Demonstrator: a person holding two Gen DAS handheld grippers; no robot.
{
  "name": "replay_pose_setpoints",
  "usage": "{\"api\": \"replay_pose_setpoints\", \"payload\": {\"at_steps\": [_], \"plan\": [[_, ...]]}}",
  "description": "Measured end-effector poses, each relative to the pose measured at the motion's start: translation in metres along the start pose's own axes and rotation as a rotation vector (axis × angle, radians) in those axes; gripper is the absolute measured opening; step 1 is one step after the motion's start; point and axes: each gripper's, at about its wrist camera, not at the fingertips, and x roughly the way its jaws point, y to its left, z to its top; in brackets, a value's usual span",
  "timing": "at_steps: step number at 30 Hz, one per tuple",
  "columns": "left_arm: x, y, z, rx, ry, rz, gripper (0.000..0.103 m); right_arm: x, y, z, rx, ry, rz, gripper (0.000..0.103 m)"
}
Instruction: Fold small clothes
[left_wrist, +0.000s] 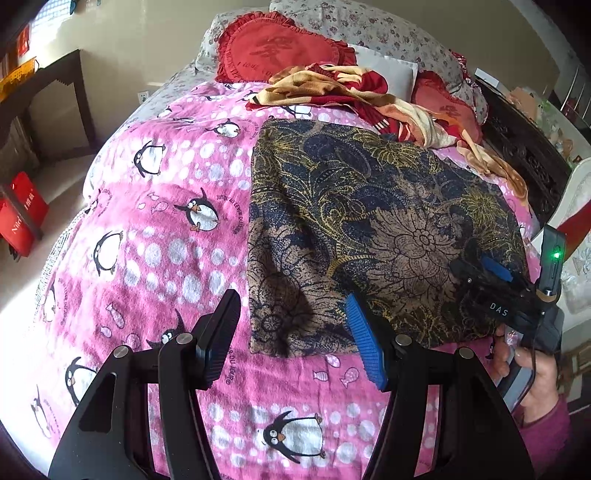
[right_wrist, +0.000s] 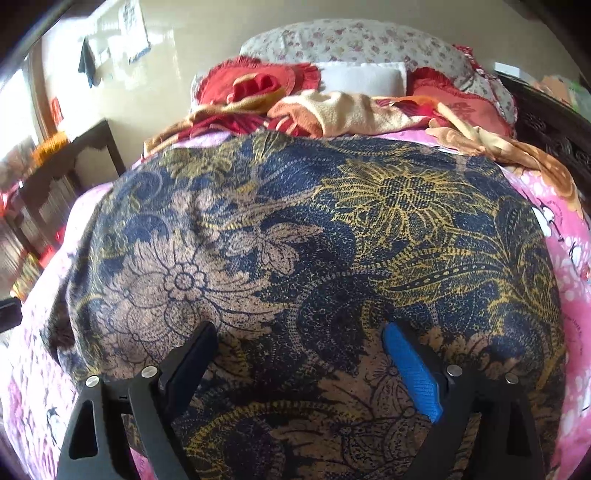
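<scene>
- Garment (left_wrist: 369, 229): dark navy cloth with tan and gold floral print, lying folded in a flat rectangle on the pink penguin blanket (left_wrist: 177, 236), ahead and right of your left claw (left_wrist: 291, 332).
- Left claw: released, fingers spread, nothing between them, over the garment's near left corner.
- Right claw (right_wrist: 299, 354): released, close above the cloth's near part; whether it touches, you cannot tell.
- Beyond the garment: a crumpled red-and-cream blanket (left_wrist: 332, 88), a red heart pillow (left_wrist: 277, 48).

Left wrist view high, wide; right close above shared floral cloth (left_wrist: 369, 221).
</scene>
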Motion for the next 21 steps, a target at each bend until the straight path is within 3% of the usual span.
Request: {"api": "replay_pose_setpoints", "payload": {"at_steps": [7,13,14,18,21], "plan": [[-0.001,-0.006,0.008,-0.091,0.011,-0.051,0.06,0.002,0.003,-0.003,0.003,-0.04,0.009,0.102],[0.016,0.006,0.008,-0.127,-0.014,-0.031,0.06,-0.009,0.002,0.006,0.035,-0.013,0.047,0.101],[0.021,0.01,0.007,-0.134,-0.015,-0.024,0.06,-0.011,0.004,0.009,0.044,-0.006,0.081,0.098],[0.044,0.028,0.005,-0.14,0.008,0.035,0.06,-0.007,0.03,0.036,0.003,0.044,0.184,0.065],[0.055,0.039,0.006,-0.151,0.014,0.046,0.06,0.008,0.06,0.059,-0.039,0.06,0.218,0.064]]}}
